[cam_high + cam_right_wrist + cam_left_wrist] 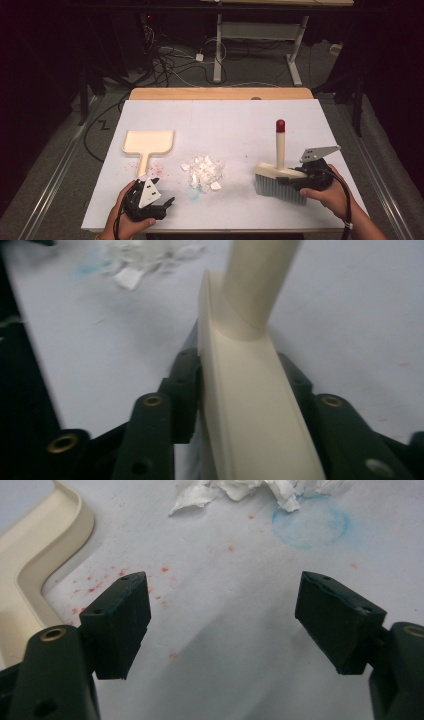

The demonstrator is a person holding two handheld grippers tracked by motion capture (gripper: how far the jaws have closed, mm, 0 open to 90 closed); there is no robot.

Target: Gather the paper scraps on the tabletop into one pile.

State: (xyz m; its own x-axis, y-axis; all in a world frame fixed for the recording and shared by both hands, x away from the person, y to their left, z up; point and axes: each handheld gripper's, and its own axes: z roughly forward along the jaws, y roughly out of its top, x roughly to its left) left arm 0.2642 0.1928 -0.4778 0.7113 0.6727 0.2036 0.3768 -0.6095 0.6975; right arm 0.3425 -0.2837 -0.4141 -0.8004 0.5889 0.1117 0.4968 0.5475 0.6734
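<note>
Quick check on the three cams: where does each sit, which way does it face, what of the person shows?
High view: above the person's side, looking forward and down on the table; forearms, both hand-held grippers.
Left gripper view: rides the left hand-held gripper, open, facing dustpan and paper scraps.
Right gripper view: rides the right hand-held gripper, jaws either side of the brush.
Shared: scraps in all three.

On the counter, the dustpan lies left of the paper scraps; the brush stands right of them, its handle upright.
</note>
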